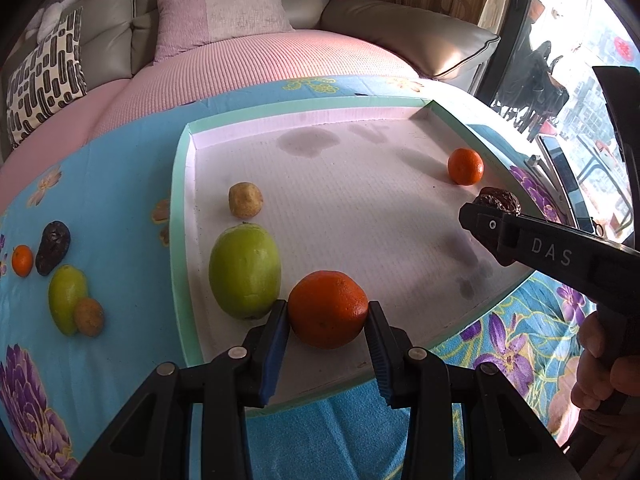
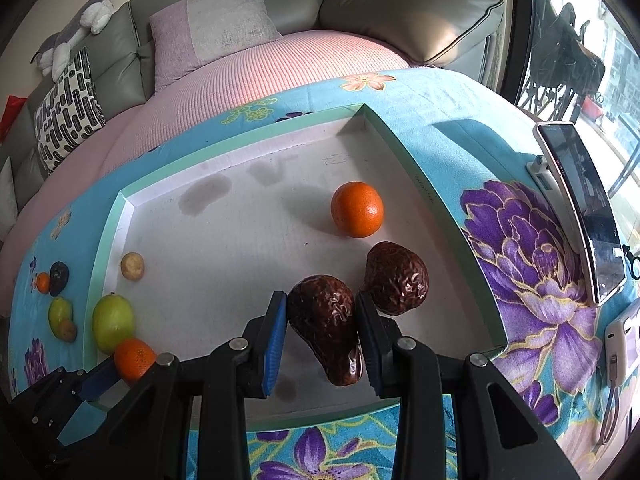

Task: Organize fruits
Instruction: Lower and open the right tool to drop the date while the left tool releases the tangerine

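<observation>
The left claw (image 1: 328, 316) is pinching an orange (image 1: 327, 309) over the tray (image 1: 182, 208). The right claw (image 2: 321, 332) is pinching a date (image 2: 325, 334) over the tray, long axis pointing toward the camera.

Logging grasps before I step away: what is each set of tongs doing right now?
Left tongs: closed on an orange.
Right tongs: closed on a dark wrinkled date.
</observation>
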The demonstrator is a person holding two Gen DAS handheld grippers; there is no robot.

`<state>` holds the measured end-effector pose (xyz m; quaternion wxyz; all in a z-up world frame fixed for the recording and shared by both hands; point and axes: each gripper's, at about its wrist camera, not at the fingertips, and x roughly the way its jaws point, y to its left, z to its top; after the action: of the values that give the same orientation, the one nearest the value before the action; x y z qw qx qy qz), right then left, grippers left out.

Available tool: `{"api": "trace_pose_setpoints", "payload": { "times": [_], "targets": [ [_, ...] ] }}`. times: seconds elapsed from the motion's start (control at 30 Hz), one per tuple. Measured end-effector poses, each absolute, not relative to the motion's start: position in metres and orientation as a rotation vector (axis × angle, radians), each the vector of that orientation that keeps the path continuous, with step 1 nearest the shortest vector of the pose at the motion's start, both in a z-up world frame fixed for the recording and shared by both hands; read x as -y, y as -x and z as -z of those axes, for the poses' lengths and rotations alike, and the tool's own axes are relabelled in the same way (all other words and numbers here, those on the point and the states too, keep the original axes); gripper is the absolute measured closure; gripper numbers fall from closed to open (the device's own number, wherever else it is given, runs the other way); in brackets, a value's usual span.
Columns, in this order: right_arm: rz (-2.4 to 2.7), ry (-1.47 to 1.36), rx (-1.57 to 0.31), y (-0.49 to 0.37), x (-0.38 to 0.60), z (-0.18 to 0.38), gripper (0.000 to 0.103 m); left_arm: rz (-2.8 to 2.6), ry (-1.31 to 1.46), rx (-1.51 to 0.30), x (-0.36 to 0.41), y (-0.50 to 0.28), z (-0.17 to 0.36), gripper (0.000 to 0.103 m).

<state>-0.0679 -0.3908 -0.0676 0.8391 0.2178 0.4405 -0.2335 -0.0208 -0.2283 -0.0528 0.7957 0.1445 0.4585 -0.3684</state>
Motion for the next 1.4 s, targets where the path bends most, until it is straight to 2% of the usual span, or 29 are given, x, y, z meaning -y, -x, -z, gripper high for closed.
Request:
{"api": "trace_pose_setpoints", "payload": {
  "times": [0.93,1.1,1.4],
  "targets": [
    [0.511,-0.448,-0.936,0.067,0.391,0.066,0.066,0.799,-0.283,-0.979,0.220,0.017,0.041,0.061],
    [0.521,-0.427,-0.915,0.069,0.388,0.058,0.058,0.815,-0.269,-0.944,0.215,0.020,0.026,0.060],
    [0.517,-0.391,-0.871,0.072,0.381,0.041,0.058,0.811,-0.236,-0.894,0.204,0.017,0.007,0.059]
  ]
}}
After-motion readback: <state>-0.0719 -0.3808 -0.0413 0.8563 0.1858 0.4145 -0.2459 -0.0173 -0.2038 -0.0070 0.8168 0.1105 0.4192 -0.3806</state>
